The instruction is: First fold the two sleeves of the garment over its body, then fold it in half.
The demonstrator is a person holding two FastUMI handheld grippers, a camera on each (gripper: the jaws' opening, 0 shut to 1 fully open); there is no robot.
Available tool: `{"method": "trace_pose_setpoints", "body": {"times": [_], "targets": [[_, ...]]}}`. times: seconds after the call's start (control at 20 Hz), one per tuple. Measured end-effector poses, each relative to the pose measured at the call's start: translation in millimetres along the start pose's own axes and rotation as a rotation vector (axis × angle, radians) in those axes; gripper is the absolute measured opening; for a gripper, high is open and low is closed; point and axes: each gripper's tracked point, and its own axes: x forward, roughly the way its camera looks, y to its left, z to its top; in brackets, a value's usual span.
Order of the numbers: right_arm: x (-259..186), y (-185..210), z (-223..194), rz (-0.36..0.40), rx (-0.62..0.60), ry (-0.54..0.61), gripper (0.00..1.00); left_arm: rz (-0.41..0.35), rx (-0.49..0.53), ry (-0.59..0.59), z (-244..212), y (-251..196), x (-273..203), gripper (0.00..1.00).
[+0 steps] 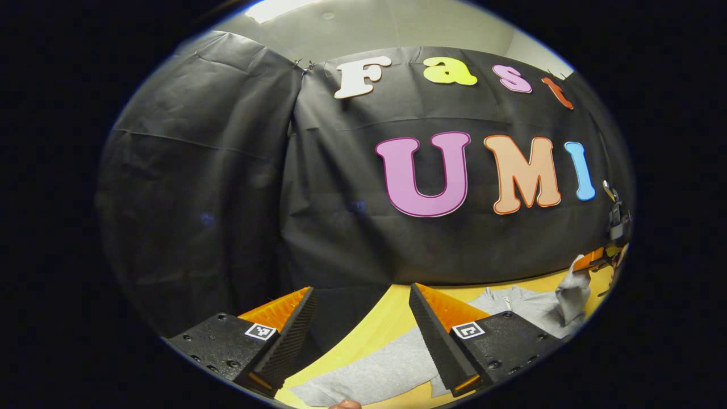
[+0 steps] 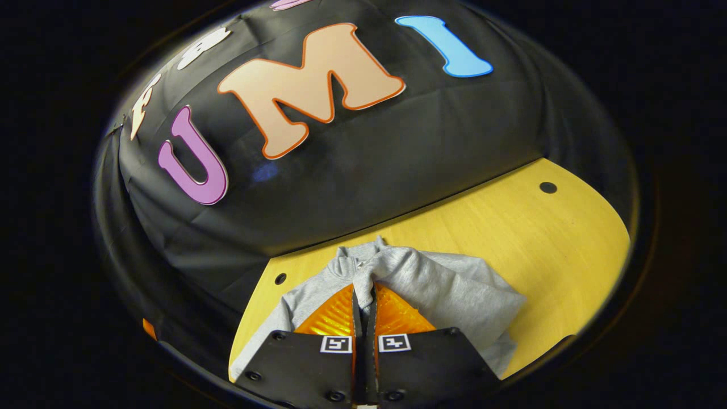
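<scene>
Right gripper [image 2: 363, 298]: fingers pressed together, pinching a fold of grey sleeve [image 2: 397, 267] lifted over the garment; in the left gripper view it shows far off at the right edge [image 1: 593, 261], holding up a hanging piece of grey cloth.
Left gripper [image 1: 360, 318]: fingers spread wide apart, nothing between them, held above the table near its edge.
Garment [image 2: 454, 295]: grey, lying on the yellow table, collar toward the booth wall; one part is bunched and pulled up at the right gripper, the rest lies flat.
Garment in left gripper view [image 1: 375, 372]: a flat grey part lies below and between the open fingers.
Table [image 2: 545, 238]: yellow wood with small dark holes, bare beside the garment.
Wall [image 1: 227, 199]: black cloth behind the table.
</scene>
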Motion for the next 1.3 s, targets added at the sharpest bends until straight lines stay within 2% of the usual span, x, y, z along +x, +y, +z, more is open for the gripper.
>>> {"method": "trace_pose_setpoints", "body": {"times": [0.25, 0.65, 0.95, 1.15, 1.2, 1.25, 1.3], "targets": [[33, 55, -29, 0.058, -0.020, 0.057, 0.03, 0.030, 0.001, 0.018, -9, 23, 0, 0.97], [90, 126, -111, 0.120, -0.059, 0.202, 0.03, 0.077, 0.008, 0.046, -21, 54, -2, 0.96], [119, 147, -174, 0.100, -0.072, 0.313, 0.03, 0.111, 0.017, 0.066, -30, 77, -10, 0.97], [124, 157, -190, 0.104, -0.065, 0.335, 0.06, 0.124, 0.011, 0.084, -37, 86, -14, 0.96], [122, 160, -191, 0.117, -0.063, 0.340, 0.09, 0.125, 0.008, 0.088, -40, 88, -14, 0.97], [119, 166, -191, 0.142, -0.063, 0.341, 0.17, 0.124, 0.005, 0.093, -42, 88, -14, 0.97], [116, 172, -190, 0.165, -0.066, 0.329, 0.37, 0.120, -0.002, 0.095, -44, 88, -14, 0.97]]}}
